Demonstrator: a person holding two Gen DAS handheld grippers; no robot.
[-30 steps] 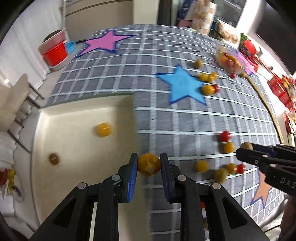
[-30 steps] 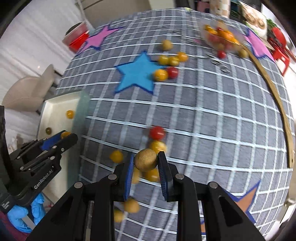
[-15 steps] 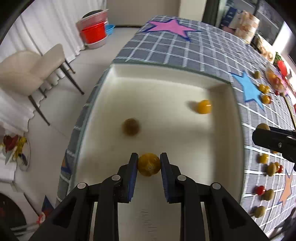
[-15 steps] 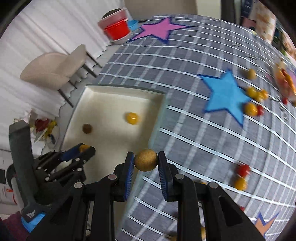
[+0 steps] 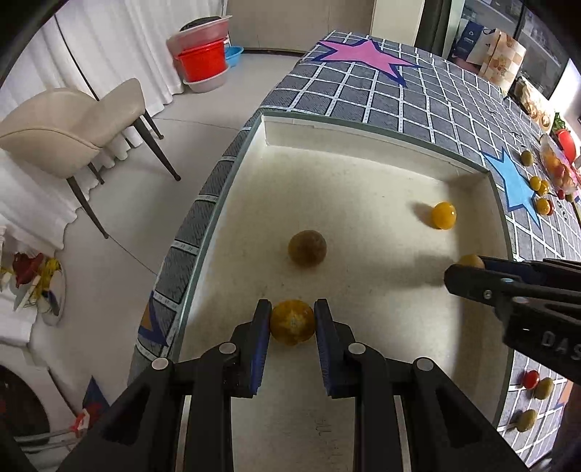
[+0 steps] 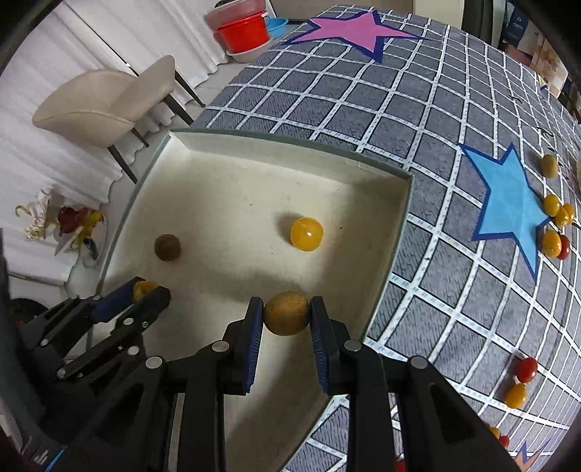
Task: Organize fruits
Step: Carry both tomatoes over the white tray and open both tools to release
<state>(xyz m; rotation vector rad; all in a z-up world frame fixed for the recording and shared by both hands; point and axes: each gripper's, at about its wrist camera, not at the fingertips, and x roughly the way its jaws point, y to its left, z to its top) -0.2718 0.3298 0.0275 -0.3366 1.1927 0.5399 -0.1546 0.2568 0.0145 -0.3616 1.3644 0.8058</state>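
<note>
- Far left, off the table: a beige chair [image 6: 109, 105] on the floor at about 10 o'clock, red tubs [image 6: 245, 32] stacked up near 12.
- Your left gripper [image 5: 292, 323] is closed snug on a dull orange fruit [image 5: 292, 325], mottled and a bit scuffed-looking. It's over the near end of the white tray [image 5: 363, 130], around 6 o'clock in the left wrist view.
- Loose in the tray: a brownish matte fruit [image 5: 307, 248] just past the left gripper's tips, and a glossy yellow-orange one [image 5: 443, 215] out at 2 o'clock near the tray's right wall.
- Your right gripper [image 6: 287, 316] has its pads pinched on a tan, rough-skinned fruit [image 6: 287, 313], round and matte. It sits over the tray's near right side, close to the wall.
- Right of the tray, the grey checked cloth [image 6: 363, 109] has a blue star [image 6: 508, 203] at 3 o'clock, with yellow and red fruits clustered beside its right points [image 6: 555, 225].
- More red and yellow ones [image 6: 521, 381] lie at 4 o'clock.
</note>
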